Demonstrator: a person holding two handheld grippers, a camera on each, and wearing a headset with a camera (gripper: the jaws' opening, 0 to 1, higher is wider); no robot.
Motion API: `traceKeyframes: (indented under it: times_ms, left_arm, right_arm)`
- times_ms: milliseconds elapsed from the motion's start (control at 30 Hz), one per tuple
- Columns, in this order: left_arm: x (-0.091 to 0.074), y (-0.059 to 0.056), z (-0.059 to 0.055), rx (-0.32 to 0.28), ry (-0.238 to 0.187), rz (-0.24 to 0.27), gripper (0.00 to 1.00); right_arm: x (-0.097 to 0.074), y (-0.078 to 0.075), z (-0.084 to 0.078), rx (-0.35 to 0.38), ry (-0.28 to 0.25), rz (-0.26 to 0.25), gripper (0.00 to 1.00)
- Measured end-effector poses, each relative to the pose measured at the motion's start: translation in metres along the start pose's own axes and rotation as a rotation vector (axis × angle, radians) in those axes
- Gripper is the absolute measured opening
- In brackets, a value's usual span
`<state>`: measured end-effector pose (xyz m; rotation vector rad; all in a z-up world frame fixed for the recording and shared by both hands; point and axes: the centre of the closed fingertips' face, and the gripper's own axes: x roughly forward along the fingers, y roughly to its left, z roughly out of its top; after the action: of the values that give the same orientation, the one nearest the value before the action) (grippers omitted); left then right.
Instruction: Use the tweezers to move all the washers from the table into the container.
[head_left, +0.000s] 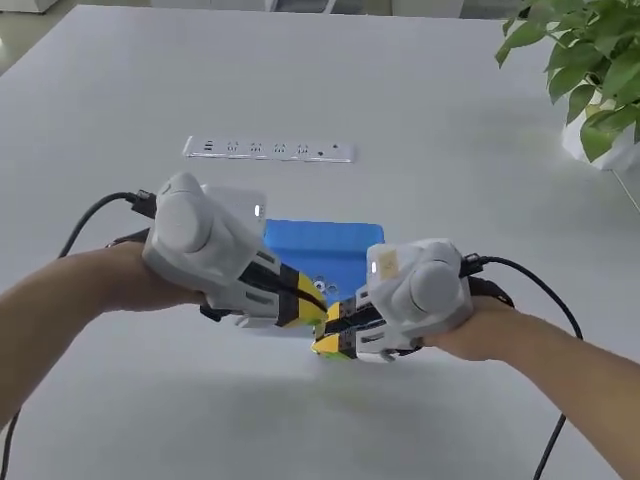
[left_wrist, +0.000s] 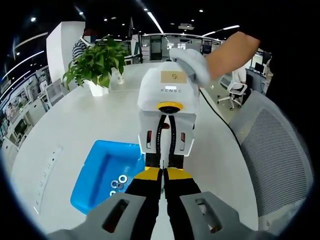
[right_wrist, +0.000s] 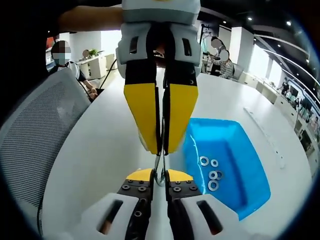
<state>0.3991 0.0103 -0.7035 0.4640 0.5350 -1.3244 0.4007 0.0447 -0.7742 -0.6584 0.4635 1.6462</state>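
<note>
An open-plan office: mesh chair (left_wrist: 280, 150), potted plant (left_wrist: 95, 62), distant desks (right_wrist: 92, 65), ceiling strip lights (left_wrist: 156, 22).

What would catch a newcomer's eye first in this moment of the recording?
The two grippers meet tip to tip in the middle of the head view: the left gripper and the right gripper both look shut on the thin tweezers between them. Just behind them sits a bright blue container with several washers lying in it. Farther back lies a white power strip, and a green plant stands at the far right.
</note>
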Motion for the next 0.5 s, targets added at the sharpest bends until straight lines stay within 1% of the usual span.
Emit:
traceKeyframes:
  times_ms: [100, 400, 500]
  left_arm:
    - [-0.0007, 0.0006, -0.0003, -0.001, 0.002, 0.003, 0.06]
    - [-0.0019, 0.0019, -0.0023, 0.003, 0.016, 0.014, 0.06]
    - [-0.0017, 0.0031, -0.003, 0.001, 0.017, 0.021, 0.06]
  right_arm:
    - [0.0005, -0.0003, 0.0002, -0.007, 0.002, -0.002, 0.09]
    - [0.0013, -0.0003, -0.0001, 0.009, 0.016, -0.01, 0.08]
    - [0.0011, -0.0005, 0.0001, 0.021, 0.012, -0.015, 0.08]
